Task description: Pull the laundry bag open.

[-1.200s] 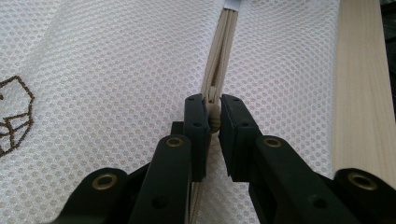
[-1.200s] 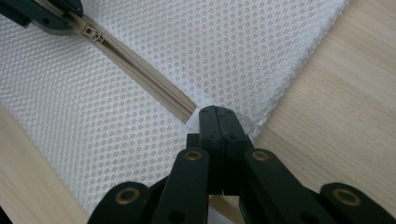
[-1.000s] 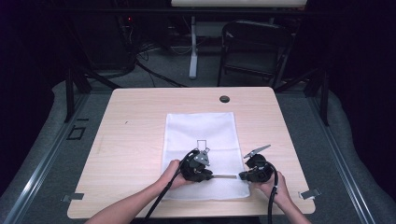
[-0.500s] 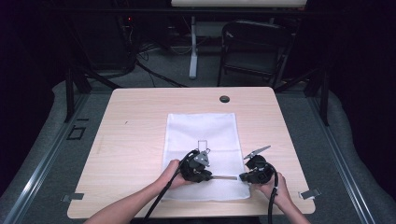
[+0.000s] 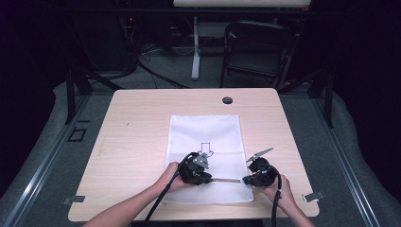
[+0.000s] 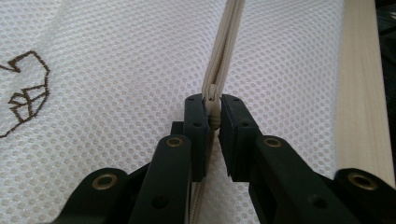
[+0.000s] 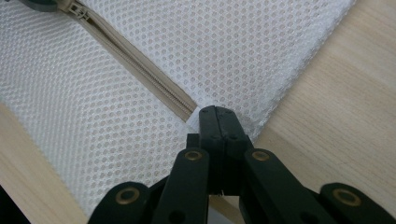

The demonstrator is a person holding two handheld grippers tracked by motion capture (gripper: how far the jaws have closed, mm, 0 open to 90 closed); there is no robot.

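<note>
The white mesh zip bag (image 5: 204, 156) lies flat on the middle of the light wooden table (image 5: 132, 137), its near edge close to the person's side, a small dark arrow outline printed on it. Its beige zipper (image 7: 140, 70) runs left to right along the near part of the bag. Down at the zipper, the left gripper (image 6: 213, 109) has its black jaws clamped on the beige zipper slider (image 6: 213, 105), the pads pressing on it from both sides. Over at the right end of the zipper, the right gripper (image 7: 216, 122) has its jaws squeezed fully together, pinching the mesh at the bag's near right corner. Both hands rest low over the bag's near edge. At the table's far edge sits a small dark round cap (image 5: 227, 100), well apart from the bag.
</note>
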